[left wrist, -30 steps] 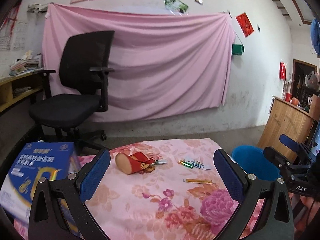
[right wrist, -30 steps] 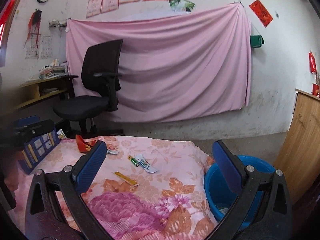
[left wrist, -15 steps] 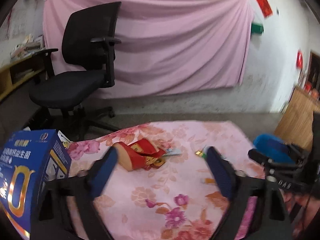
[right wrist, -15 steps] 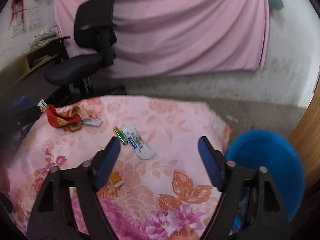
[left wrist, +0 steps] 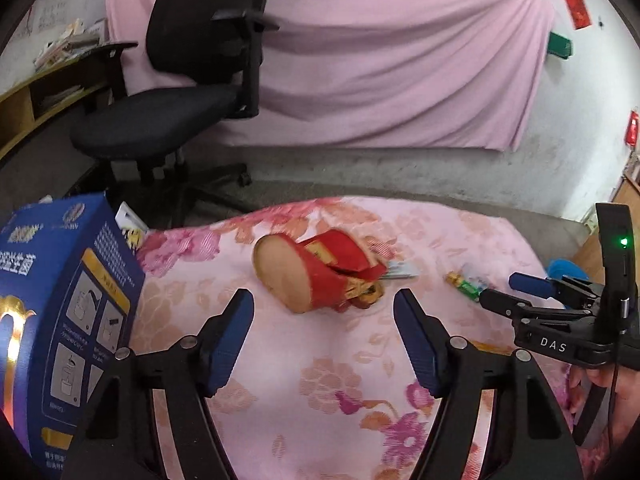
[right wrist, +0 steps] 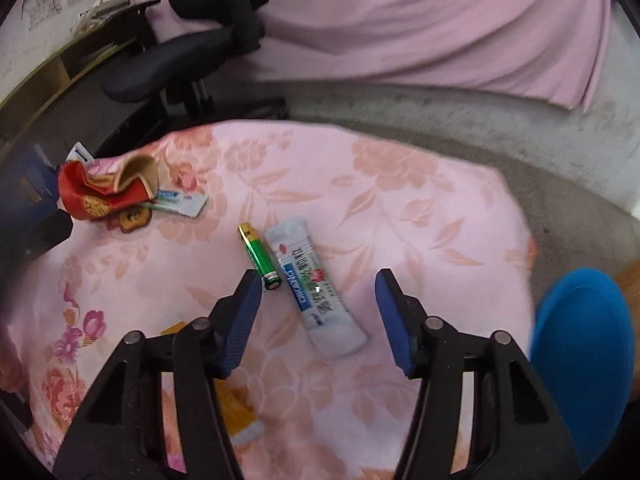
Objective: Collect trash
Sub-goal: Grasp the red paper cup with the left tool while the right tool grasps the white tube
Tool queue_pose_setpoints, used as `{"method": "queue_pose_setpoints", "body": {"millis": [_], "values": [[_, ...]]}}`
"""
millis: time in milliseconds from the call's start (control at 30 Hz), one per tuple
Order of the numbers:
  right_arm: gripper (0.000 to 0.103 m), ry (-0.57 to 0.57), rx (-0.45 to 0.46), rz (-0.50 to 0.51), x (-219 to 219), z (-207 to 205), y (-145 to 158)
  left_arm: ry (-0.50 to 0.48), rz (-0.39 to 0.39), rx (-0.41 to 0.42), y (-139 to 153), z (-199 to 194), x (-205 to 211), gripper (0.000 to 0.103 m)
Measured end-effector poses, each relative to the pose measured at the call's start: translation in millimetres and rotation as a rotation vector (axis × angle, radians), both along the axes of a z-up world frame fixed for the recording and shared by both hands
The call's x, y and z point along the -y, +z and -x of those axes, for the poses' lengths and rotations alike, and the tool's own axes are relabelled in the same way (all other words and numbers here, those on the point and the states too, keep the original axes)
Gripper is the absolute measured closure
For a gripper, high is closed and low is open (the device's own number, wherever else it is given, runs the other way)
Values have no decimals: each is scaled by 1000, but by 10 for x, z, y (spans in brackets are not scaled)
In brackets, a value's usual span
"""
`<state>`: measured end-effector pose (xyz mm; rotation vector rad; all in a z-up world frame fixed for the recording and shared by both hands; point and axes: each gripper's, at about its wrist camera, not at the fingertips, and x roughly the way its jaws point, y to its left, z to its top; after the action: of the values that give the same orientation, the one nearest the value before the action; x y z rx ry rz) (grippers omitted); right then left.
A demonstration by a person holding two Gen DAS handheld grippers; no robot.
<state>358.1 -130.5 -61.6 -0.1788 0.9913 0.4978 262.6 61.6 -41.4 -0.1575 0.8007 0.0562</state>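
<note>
Little of the collecting looks done. Every piece of trash in view lies on the floral-clothed surface. A crumpled red paper cup lies on its side at the far left, with a small flat packet tucked against it. A green battery and a white sachet lie side by side near the middle, touching or nearly so. An orange strip lies at the near edge, mostly hidden under the right gripper's body. The blue bin stands off the surface to the right; its inside is not visible from here, so whether anything has gone in cannot be told.

The left gripper is spread wide and holds nothing. It hovers just short of the red paper cup, which sits centred in the gap ahead of it, so that is probably its target. A blue carton stands close on its left.

The right gripper is also wide apart and empty. It straddles the white sachet, with the battery's near end right beside its left fingertip; contact there is unclear. All the pieces remain to be picked up and carried right to the blue bin.
</note>
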Motion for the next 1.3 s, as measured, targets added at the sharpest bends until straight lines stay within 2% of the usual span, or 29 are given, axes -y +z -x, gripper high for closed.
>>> {"method": "queue_pose_setpoints", "body": {"millis": [200,267,467,500,533,700,800,1000,1100,1200,1300], "values": [[15,7,-2,-13,11,31,-7,3,8,-49,-91,-26,-108,37],[11,15,-13,-28,21,29,-15,14,7,-52,-83,-12,-126,37],[11,14,-7,-25,0,30,-18,-13,-13,-31,-46,26,-101,37],[11,14,-8,-28,-6,32,-19,-20,-12,-28,-47,23,-97,43],[11,13,-10,-35,1,35,-16,-27,-11,-30,-54,0,-84,55],[12,8,-15,-55,48,-3,-17,-57,-17,-39,-83,-57,-31,71],[11,10,-11,-45,38,-2,-18,-59,-43,-33,-77,-63,13,74],[12,7,-1,-32,0,2,-22,-101,-87,-11,-73,-60,117,86],[12,3,5,-32,7,6,-18,-110,-100,-15,-97,-74,155,88],[13,3,3,-31,7,2,-24,-126,-108,-21,-119,-88,193,97],[15,2,8,-10,-8,16,-24,-140,-111,-25,-138,-105,219,99]]}}
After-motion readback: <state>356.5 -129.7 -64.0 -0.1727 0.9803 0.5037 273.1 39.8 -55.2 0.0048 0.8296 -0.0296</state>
